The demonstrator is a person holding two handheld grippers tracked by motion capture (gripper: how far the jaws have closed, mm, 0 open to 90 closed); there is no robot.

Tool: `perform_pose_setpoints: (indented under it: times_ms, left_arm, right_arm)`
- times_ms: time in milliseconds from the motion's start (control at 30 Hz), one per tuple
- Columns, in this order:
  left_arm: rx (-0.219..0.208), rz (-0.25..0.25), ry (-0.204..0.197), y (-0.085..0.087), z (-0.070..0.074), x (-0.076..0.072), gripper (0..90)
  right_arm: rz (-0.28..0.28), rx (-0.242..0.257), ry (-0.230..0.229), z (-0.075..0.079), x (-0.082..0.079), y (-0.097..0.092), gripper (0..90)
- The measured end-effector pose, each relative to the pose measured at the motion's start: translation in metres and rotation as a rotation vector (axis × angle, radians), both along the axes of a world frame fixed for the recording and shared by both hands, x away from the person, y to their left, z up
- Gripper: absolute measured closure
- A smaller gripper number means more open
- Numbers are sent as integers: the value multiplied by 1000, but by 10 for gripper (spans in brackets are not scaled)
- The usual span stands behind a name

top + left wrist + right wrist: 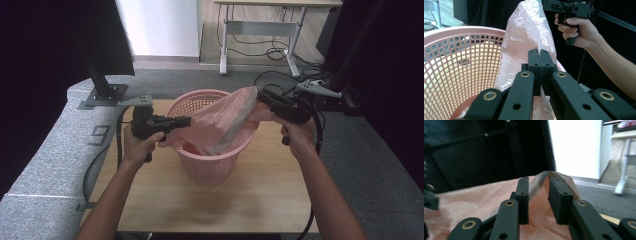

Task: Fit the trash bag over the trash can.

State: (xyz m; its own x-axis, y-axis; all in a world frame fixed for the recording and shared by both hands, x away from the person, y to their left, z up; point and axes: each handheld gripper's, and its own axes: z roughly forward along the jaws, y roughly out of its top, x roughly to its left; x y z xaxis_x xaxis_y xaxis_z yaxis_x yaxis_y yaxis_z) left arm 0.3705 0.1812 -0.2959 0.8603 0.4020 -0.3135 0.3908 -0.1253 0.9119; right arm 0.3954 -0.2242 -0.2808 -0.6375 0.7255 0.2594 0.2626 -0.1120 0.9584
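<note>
A pink mesh basket (210, 167) stands in the middle of the wooden table (265, 195). A thin pink plastic bag (225, 117) hangs partly inside it and is stretched across its mouth. At the bag's left edge my left gripper (187, 120) is shut on the film. In the left gripper view its jaws (540, 53) are pressed together, with the bag (524, 32) rising behind them beside the basket (461, 62). My right gripper (259, 95) is at the bag's raised right corner. Its jaws (539, 182) stand apart with the bag's fold (541, 195) loose between them.
A grey padded ledge (45, 155) runs along the table's left side, with a black stand (102, 85) bolted at the back left. Grey carpet, cables (280, 80) and a desk's white legs (225, 50) lie beyond the table. Dark curtains close both sides.
</note>
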Motion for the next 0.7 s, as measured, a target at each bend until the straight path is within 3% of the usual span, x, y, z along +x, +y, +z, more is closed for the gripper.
perform_pose_setpoints:
  times_ms: [133, 233, 567, 700]
  left_arm:
    - [-1, 1, 0, 1, 0, 0, 897]
    - [-1, 1, -1, 1, 0, 0, 897]
    - [0, -3, 0, 0, 0, 0, 897]
    - [-3, -1, 0, 0, 0, 1, 896]
  right_arm:
    - [-9, 15, -8, 2, 0, -1, 698]
    - [-23, -8, -16, 2, 0, -1, 757]
    - [7, -5, -28, 1, 2, 4, 789]
    - [3, -4, -26, 1, 3, 5, 874]
